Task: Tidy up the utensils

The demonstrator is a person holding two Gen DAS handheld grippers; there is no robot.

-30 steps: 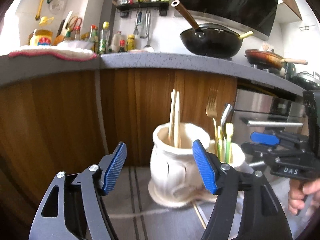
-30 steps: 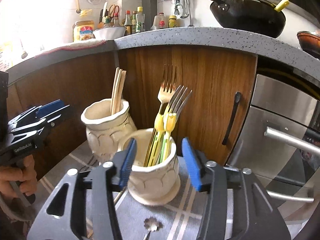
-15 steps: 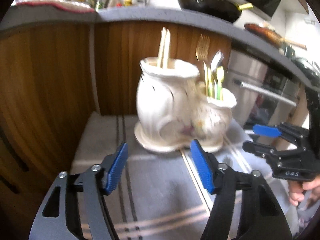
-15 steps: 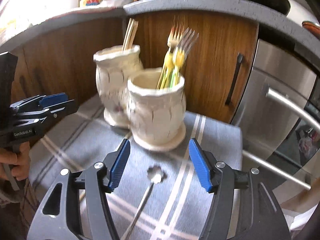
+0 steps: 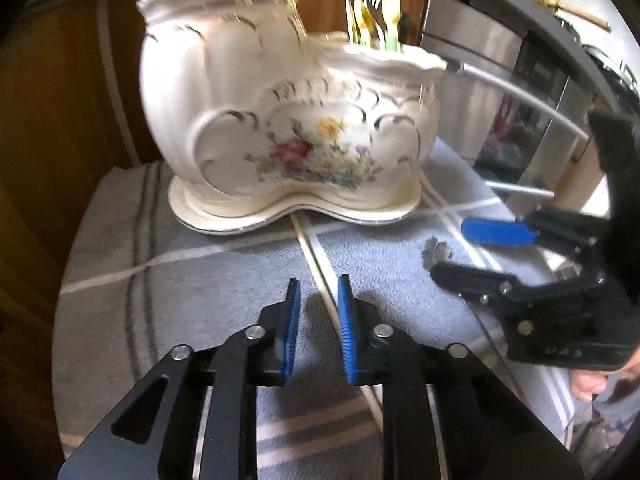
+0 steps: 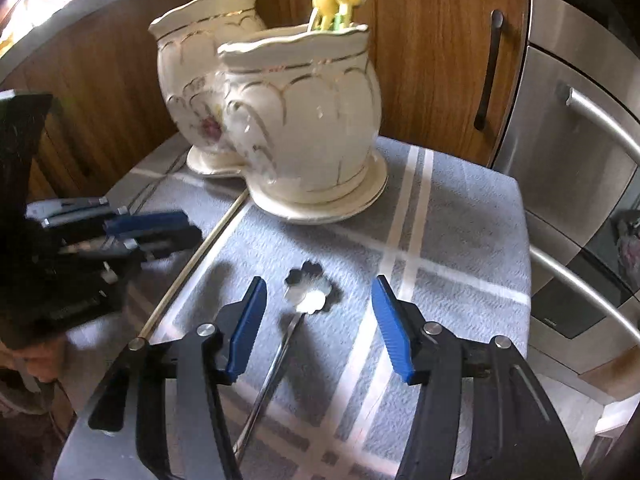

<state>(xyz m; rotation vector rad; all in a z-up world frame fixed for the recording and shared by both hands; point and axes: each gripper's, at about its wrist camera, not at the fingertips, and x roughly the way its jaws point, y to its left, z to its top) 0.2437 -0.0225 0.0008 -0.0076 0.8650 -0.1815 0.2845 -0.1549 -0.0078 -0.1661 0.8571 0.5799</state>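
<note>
A cream double-pot utensil holder [image 5: 304,128] with a flower print stands on a grey striped cloth [image 5: 200,280]; it also shows in the right wrist view [image 6: 304,120]. Its tall pot holds chopsticks, its low pot holds forks [image 5: 372,4]. A pale chopstick [image 5: 316,264] lies on the cloth. My left gripper [image 5: 318,308] is low over it, jaws narrowed to a small gap on either side of the stick. A metal spoon with a flower-shaped bowl [image 6: 308,288] lies on the cloth. My right gripper [image 6: 318,300] is open above it, jaws wide on both sides.
Wooden cabinet doors [image 6: 432,40] stand behind the holder. A steel appliance with bar handles [image 6: 580,160] is at the right. The cloth's right edge [image 6: 520,216] drops off next to the appliance.
Both grippers have come down toward the cloth. The left jaws have narrowed from wide open to a small gap around the chopstick. The right jaws stay open, now around the spoon.
</note>
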